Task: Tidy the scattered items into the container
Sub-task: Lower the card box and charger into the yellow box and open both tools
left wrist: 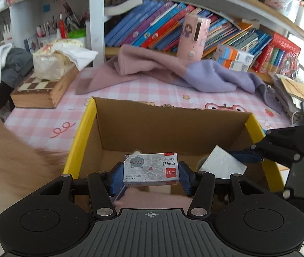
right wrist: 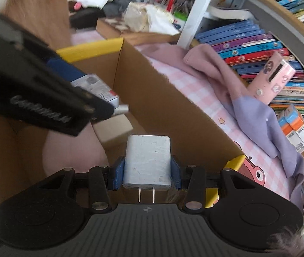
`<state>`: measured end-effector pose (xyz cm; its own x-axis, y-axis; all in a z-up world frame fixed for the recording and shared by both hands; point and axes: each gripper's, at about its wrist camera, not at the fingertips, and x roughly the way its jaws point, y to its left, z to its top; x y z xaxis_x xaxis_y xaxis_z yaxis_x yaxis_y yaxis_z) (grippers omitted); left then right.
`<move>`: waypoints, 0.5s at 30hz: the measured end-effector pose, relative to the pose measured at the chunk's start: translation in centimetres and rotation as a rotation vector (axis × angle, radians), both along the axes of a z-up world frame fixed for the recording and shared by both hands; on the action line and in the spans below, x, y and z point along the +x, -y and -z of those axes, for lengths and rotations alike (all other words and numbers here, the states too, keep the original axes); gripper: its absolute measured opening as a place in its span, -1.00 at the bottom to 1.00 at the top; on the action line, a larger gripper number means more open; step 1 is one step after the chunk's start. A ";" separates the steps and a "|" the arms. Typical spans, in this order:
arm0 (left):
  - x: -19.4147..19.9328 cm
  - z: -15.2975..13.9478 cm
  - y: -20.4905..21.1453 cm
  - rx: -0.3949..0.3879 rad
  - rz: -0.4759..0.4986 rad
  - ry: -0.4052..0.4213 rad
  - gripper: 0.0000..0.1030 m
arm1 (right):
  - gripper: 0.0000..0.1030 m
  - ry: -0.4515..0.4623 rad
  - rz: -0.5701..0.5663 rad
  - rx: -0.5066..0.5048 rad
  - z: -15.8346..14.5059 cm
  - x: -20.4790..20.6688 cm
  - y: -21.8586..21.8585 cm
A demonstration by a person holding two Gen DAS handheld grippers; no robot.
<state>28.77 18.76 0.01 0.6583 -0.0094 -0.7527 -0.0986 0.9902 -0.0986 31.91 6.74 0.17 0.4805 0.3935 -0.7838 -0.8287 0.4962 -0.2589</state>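
Note:
My left gripper (left wrist: 150, 176) is shut on a small grey staple box (left wrist: 150, 169) with a cat picture, held over the open cardboard box (left wrist: 173, 126) with yellow rims. In the right wrist view my right gripper (right wrist: 147, 172) is shut on a white plug charger (right wrist: 147, 160), prongs pointing back at the camera, also above the cardboard box (right wrist: 162, 98). Each gripper shows in the other's view: the right one (left wrist: 233, 160) with the charger (left wrist: 222, 162) at right, the left one (right wrist: 92, 94) with the staple box (right wrist: 97, 88) at upper left. Something pink (right wrist: 72, 150) lies inside the box.
A pink and lilac cloth (left wrist: 173, 70) lies crumpled behind the box on the pink checked cover (left wrist: 44, 126). A wooden chess box (left wrist: 42, 90) stands at left with a bag on it. Shelves of books (left wrist: 173, 27) and a pink case (left wrist: 192, 38) fill the back.

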 end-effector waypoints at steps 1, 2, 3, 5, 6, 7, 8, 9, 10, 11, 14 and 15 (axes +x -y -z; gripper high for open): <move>0.6 0.2 0.0 0.002 0.001 -0.011 0.01 | -0.19 -0.001 -0.008 -0.014 0.2 0.2 -0.2; 1.1 0.5 0.1 0.005 0.005 -0.021 0.01 | -0.19 -0.004 -0.017 -0.029 0.5 0.4 -0.4; 1.5 0.7 0.2 0.005 0.014 -0.033 0.01 | -0.19 -0.007 -0.026 -0.043 0.7 0.6 -0.6; 2.1 0.8 0.3 -0.003 0.036 -0.049 0.01 | -0.19 -0.015 -0.038 -0.062 1.1 0.8 -0.8; 2.2 0.8 0.4 0.000 0.045 -0.048 0.01 | -0.19 -0.016 -0.038 -0.064 1.2 0.9 -0.8; 2.4 0.9 0.4 0.005 0.049 -0.054 0.01 | -0.19 -0.020 -0.039 -0.062 1.2 1.0 -0.8; 2.5 1.1 0.4 0.009 0.047 -0.061 0.01 | -0.19 -0.023 -0.039 -0.060 1.2 1.1 -0.8; 2.7 1.2 0.4 0.006 0.047 -0.068 0.01 | -0.19 -0.025 -0.041 -0.057 1.2 1.1 -0.8; 2.8 1.3 0.4 0.001 0.046 -0.074 0.02 | -0.19 -0.025 -0.044 -0.055 1.2 1.1 -0.8; 2.8 1.4 0.4 -0.003 0.044 -0.076 0.03 | -0.18 -0.024 -0.046 -0.053 1.2 1.1 -0.8; 2.7 1.2 0.2 -0.013 0.038 -0.063 0.14 | -0.17 -0.020 -0.047 -0.036 1.0 1.0 -0.7; 2.6 1.1 0.2 -0.024 0.042 -0.047 0.21 | -0.04 -0.011 -0.047 -0.024 0.7 1.0 -0.6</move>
